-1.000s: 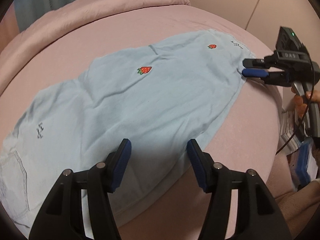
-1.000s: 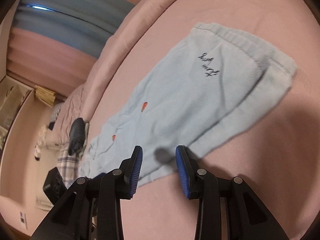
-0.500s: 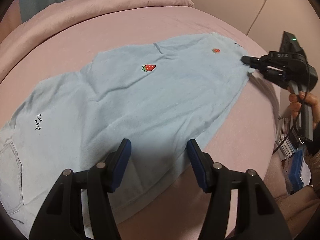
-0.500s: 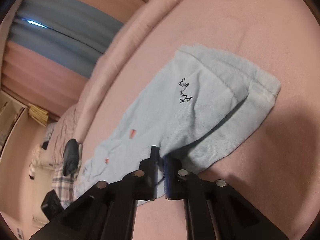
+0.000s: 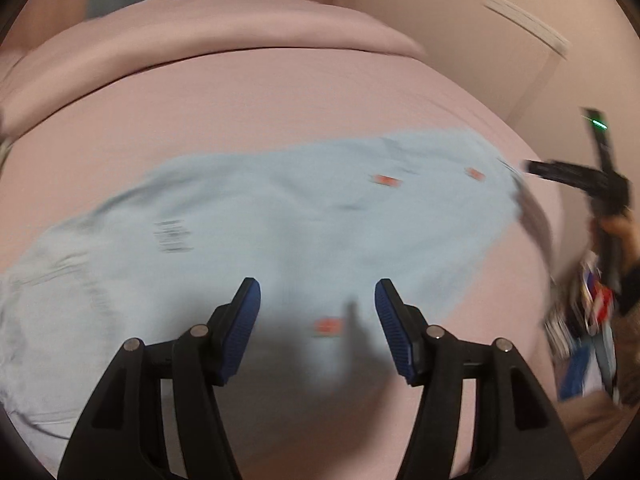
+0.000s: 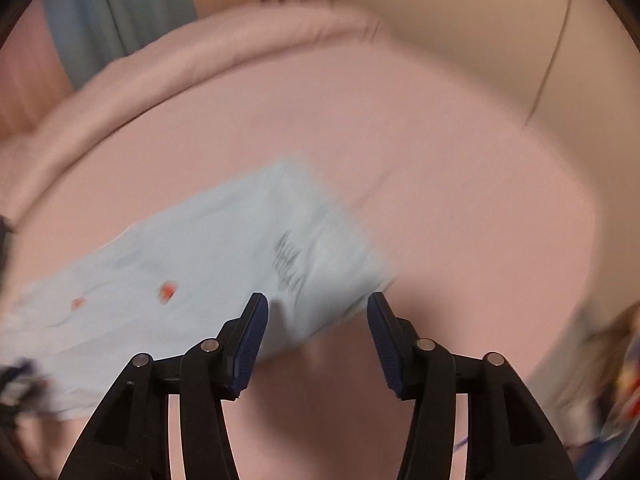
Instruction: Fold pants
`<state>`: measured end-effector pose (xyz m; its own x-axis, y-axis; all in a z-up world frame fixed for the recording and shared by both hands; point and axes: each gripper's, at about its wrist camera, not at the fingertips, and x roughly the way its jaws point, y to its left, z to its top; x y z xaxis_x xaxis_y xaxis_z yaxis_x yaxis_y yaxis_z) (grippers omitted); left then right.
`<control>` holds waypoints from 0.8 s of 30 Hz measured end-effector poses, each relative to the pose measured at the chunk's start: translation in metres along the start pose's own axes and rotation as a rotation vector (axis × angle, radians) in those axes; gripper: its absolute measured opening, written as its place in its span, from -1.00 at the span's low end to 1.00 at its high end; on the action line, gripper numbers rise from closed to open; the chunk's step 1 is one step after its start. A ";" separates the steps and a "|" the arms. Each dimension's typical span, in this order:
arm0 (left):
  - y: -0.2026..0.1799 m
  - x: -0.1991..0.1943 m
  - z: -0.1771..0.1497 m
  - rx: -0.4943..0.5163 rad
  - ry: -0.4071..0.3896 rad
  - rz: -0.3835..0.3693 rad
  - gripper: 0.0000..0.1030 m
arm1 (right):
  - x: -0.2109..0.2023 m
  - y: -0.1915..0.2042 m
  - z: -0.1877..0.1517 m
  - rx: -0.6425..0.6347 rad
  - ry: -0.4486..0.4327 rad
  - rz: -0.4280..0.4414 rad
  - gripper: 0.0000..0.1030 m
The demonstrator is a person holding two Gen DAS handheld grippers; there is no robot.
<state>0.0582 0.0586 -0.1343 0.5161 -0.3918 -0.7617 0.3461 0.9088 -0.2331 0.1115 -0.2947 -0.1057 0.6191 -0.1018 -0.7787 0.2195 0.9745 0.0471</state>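
Observation:
Light blue pants (image 5: 280,232) with small red strawberry marks lie flat across the pink bed (image 5: 280,92). Both now views are blurred by motion. My left gripper (image 5: 318,320) is open and empty, just above the near edge of the pants. My right gripper (image 6: 316,332) is open and empty, over the hem end of the pants (image 6: 224,256) with the black lettering. It also shows in the left wrist view (image 5: 536,168) at the pants' far right end, held by a hand.
A folded pink duvet (image 5: 200,40) runs along the far side of the bed. A beige wall with a cable (image 6: 548,60) stands behind. Coloured clutter (image 5: 588,320) lies off the bed's right edge.
My right gripper was shut on the hem half a second ago and has opened and let go. Both cameras have swung, and the left one now sits further over the pants.

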 end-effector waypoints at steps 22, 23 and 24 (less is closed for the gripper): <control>0.088 -0.041 -0.067 -0.223 -0.003 0.068 -0.19 | 0.092 0.389 0.026 -0.605 0.603 0.941 -0.69; 0.088 -0.041 -0.067 -0.214 -0.001 0.070 -0.19 | 0.090 0.394 0.027 -0.608 0.598 0.943 -0.77; 0.084 -0.041 -0.070 -0.205 0.000 0.075 -0.19 | 0.087 0.393 0.031 -0.619 0.571 0.937 -0.78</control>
<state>0.0113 0.1607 -0.1653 0.5343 -0.3219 -0.7816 0.1399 0.9456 -0.2938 0.2747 0.0730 -0.1351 -0.1020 0.6284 -0.7712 -0.6116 0.5718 0.5468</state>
